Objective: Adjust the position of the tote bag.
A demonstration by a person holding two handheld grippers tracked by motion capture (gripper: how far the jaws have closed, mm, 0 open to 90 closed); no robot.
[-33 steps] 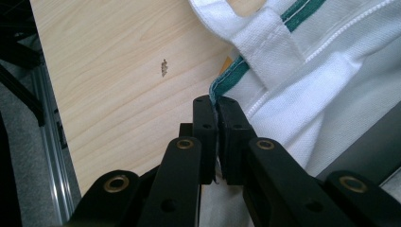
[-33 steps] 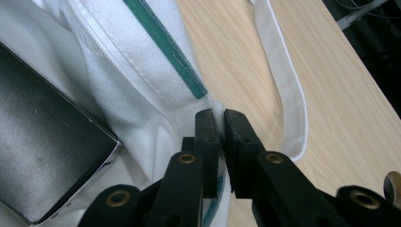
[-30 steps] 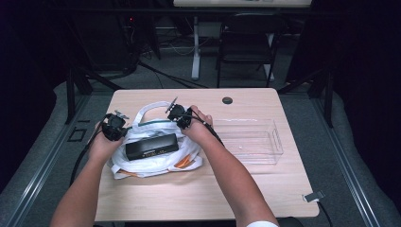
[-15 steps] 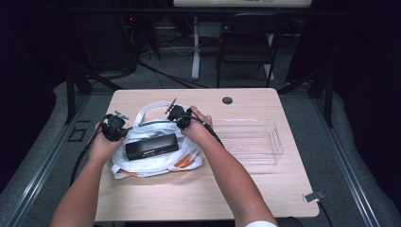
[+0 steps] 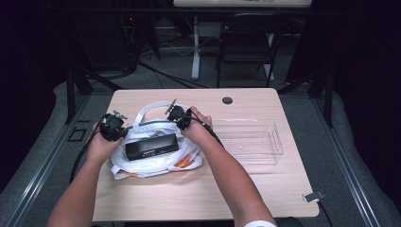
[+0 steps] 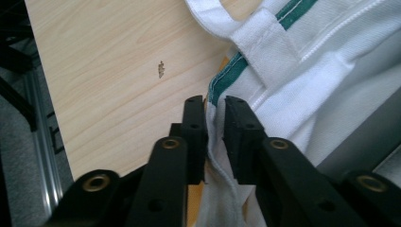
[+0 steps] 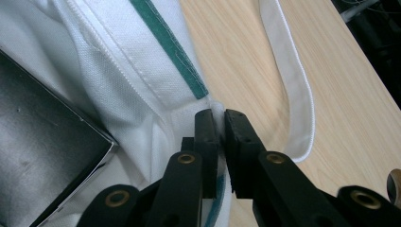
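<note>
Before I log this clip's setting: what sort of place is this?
Likely a lab or studio recording station: a small wooden table ringed by dark curtains, floor cables behind, and a folding chair.

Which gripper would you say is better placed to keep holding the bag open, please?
Probably the right gripper: its jaws pinch the bag rim. The left gripper has just been opening, cloth loose between its jaws.

My left gripper (image 6: pixel 215 106) and right gripper (image 7: pixel 221 118) are matte black, each with two flat, blocky fingers (image 6: pixel 194 127) on jointed link arms. Brass-coloured rivets and small screw holes dot the links. From above, each black body carries a small grey three-cornered plate, and a black cable (image 5: pixel 79 158) trails from the left one. My forearms are bare; a white band (image 5: pixel 259 223) circles my right arm.
</note>
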